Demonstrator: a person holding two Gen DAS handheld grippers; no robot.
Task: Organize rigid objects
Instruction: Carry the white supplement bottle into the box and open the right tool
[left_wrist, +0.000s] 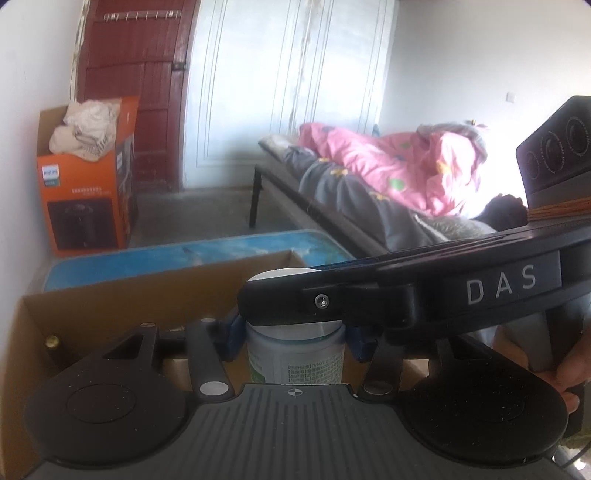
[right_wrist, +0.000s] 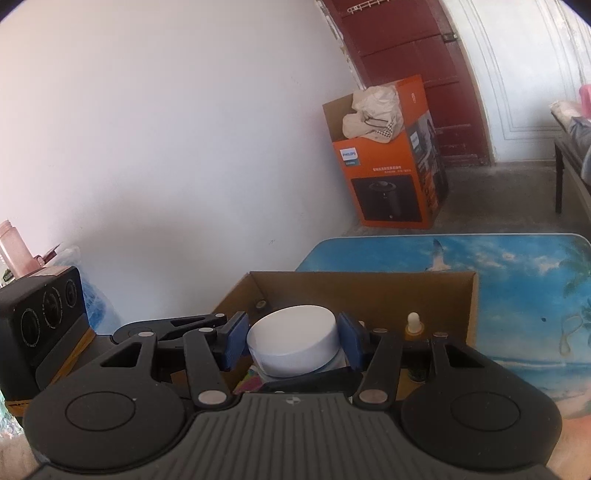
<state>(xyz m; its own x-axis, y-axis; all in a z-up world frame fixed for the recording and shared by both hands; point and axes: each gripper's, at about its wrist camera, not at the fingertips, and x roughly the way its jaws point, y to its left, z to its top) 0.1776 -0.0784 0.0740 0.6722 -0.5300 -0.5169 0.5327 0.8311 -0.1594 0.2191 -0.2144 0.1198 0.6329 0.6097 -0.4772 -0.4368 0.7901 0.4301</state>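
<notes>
A white jar with a green label (left_wrist: 295, 363) and a broad white lid (right_wrist: 293, 341) is held over the open cardboard box (right_wrist: 362, 291). My left gripper (left_wrist: 295, 338) is shut on the jar's body, its blue pads (left_wrist: 234, 336) pressing both sides. My right gripper (right_wrist: 293, 343) is shut on the lid, a blue pad (right_wrist: 351, 341) on each side. In the left wrist view one of the right gripper's black fingers (left_wrist: 369, 295) crosses in front and hides most of the lid. The left gripper's camera housing (right_wrist: 40, 321) shows at the left in the right wrist view.
The box (left_wrist: 110, 291) stands on a table with a blue beach picture (right_wrist: 517, 295) and holds a small dropper bottle (right_wrist: 413, 325) and a dark gold-capped bottle (left_wrist: 51, 341). An orange appliance carton (right_wrist: 391, 177) stands by the wall. A bed with a pink quilt (left_wrist: 388, 166) lies to the right.
</notes>
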